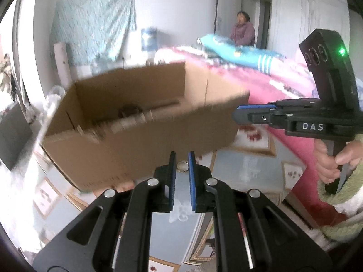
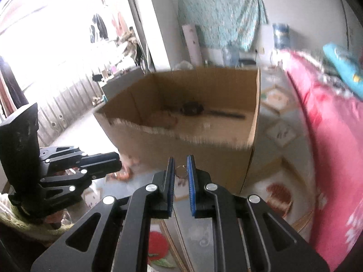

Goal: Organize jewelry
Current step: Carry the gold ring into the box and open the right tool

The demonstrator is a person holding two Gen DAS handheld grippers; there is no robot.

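Ring (image 1: pixel 182 166) between left gripper (image 1: pixel 182 158) fingertips, cardboard box (image 1: pixel 140 122) beyond

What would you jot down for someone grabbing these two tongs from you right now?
Left tongs: nearly shut on a small silver ring at the tips.
Right tongs: nearly shut on a thin wire ring.
Both are raised just short of the open cardboard box, which already has some dark, blurred items on its floor.
Done: both pieces picked up.
Left: probably carry them over the rim and release inside.
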